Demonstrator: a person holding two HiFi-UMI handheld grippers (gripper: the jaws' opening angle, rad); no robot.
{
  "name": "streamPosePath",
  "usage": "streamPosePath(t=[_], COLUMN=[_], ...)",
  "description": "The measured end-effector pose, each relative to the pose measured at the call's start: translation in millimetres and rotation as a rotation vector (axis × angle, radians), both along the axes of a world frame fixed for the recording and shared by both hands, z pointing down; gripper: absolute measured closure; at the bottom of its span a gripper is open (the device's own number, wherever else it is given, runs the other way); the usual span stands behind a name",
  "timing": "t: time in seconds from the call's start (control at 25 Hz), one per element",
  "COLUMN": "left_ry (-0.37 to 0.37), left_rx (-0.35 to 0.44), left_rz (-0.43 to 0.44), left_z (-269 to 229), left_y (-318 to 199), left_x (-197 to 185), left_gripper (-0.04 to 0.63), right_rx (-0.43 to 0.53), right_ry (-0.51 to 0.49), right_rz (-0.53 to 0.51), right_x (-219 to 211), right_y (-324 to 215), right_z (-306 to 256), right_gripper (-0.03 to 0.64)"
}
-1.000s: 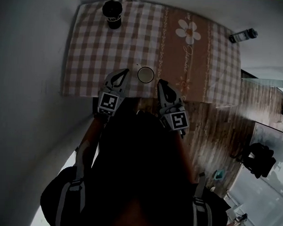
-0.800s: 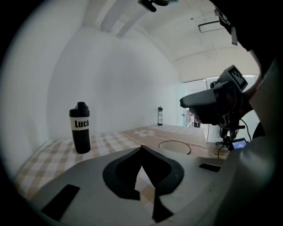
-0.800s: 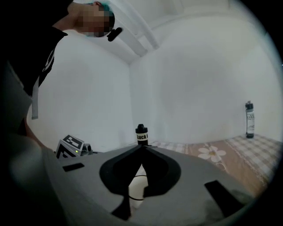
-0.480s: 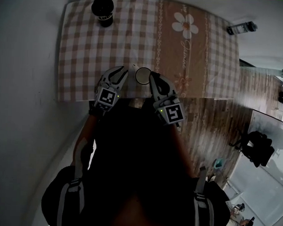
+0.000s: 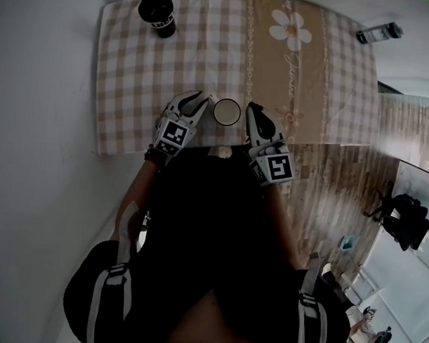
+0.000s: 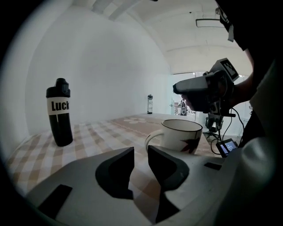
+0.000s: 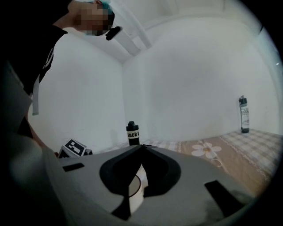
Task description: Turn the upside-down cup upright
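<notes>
Checked tablecloth (image 5: 133, 80) covers the table. At its near edge the left gripper (image 5: 201, 100) tilts slightly down, its jaws opening with nothing between them, tips near the handle of the cup (image 5: 226, 112). The cup stands upright, mouth up. Opposite it, the right gripper (image 5: 253, 109) has its jaws pressed together. A black bottle (image 5: 157, 14) stands far back. The cup's inside is hard to make out.

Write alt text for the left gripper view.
A white mug stands upright, mouth up, on a checked tablecloth just beyond the left tool, whose jaws are opening with nothing between them. A black bottle stands at far left, and the right tool appears past the mug, higher in the picture, at right.
</notes>
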State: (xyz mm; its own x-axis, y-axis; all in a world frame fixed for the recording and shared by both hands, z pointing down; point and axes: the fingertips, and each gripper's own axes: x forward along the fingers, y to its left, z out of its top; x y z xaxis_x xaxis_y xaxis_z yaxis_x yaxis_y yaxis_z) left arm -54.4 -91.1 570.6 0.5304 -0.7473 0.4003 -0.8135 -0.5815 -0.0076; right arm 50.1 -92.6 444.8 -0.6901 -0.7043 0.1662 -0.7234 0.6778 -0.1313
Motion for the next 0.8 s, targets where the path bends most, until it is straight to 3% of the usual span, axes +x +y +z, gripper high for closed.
streamPosePath(t=[0.68,0.8], left_ry=[0.045,0.076], left_rx=[-0.016,-0.05], left_rz=[0.053,0.064], left_z=[5,6], left_y=[-14,-13], left_x=[23,25], left_gripper=[0.485,0.524], right_rx=[-0.039,-0.034], right_ry=[0.045,0.039], right_rz=[0.005,-0.009], right_x=[20,13], right_y=[-11,-11], right_z=[9,12], right_gripper=[0.614,0.614])
